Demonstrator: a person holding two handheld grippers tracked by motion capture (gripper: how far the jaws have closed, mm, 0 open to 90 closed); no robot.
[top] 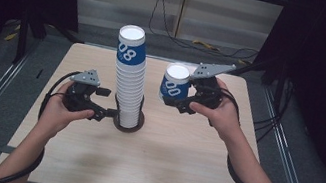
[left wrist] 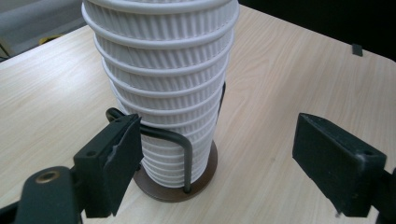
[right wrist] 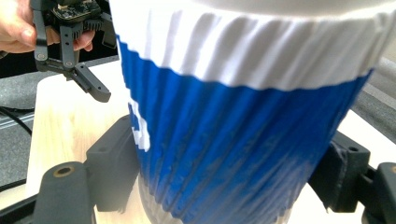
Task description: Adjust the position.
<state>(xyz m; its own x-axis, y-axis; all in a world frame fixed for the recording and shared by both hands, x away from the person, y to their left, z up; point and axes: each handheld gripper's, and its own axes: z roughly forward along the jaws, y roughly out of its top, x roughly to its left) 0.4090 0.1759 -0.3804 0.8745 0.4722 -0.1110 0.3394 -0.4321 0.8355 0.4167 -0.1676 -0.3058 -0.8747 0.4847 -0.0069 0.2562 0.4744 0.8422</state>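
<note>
High view, cup (top: 175, 86): blue ribbed paper cup with a white band and white print, upside down and tilted, held in the air over the table (top: 176, 175), right of the stack (top: 130, 80) and well apart from it.
High view, stack: tall column of nested upside-down white cups, the top one blue with "08" on it, standing in a dark wire holder (top: 129, 120) near the table's middle.
High view, right gripper (top: 180, 100): hand grips it from the right, jaws pointing left, clamped on the cup's lower side.
High view, left gripper (top: 108, 102): hand holds it level just left of the holder, jaws pointing right at the stack's base.
Left gripper view, stack (left wrist: 163, 70): ribbed white rims piled closely, the holder's wire (left wrist: 175, 140) and round base (left wrist: 205, 179) at the foot.
Left gripper view, left gripper (left wrist: 215, 158): jaws stand wide apart, nothing between the pads; stack just ahead.
Right gripper view, cup (right wrist: 233, 130): fills the space between the jaws, both pads pressed on its blue wall.
Right gripper view, left gripper (right wrist: 81, 70): seen beyond, hand behind it.
</note>
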